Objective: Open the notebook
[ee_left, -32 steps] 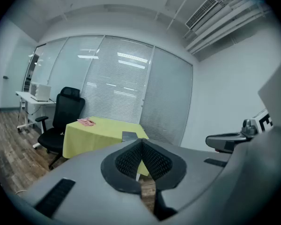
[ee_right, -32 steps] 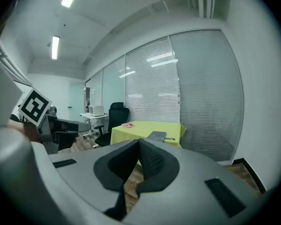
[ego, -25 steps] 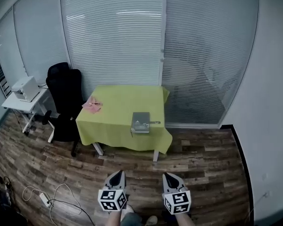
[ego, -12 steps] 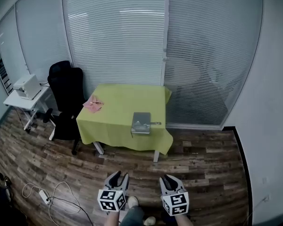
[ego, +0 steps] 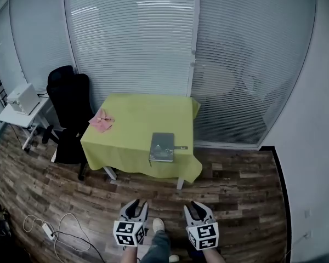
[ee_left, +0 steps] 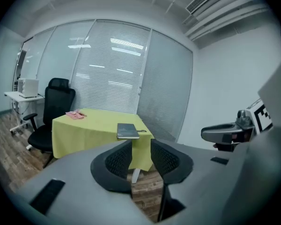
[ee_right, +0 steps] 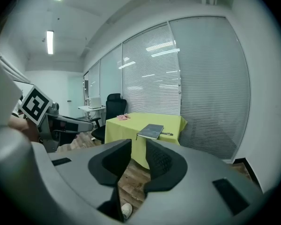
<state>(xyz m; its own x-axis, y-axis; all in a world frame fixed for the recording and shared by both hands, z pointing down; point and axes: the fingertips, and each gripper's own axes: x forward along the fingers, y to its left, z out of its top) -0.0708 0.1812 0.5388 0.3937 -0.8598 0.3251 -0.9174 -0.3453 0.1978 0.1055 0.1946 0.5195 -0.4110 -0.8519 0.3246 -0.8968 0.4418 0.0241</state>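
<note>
A person stands on a wooden floor, facing a desk (ego: 132, 126) covered in a yellow-green cloth. A closed grey notebook (ego: 162, 147) lies near the desk's front edge, towards its right side, with its long axis running away from the person.

The left hand-held gripper (ego: 136, 205) is partly open, its jaws having just closed a little, with nothing between them. The right hand-held gripper (ego: 196, 207) is wide open and empty, its jaws having just been opening.

The notebook sits straight ahead and well apart from both, about midway between their lines. Neither looks clearly nearer, so both probably need carrying forward first.
</note>
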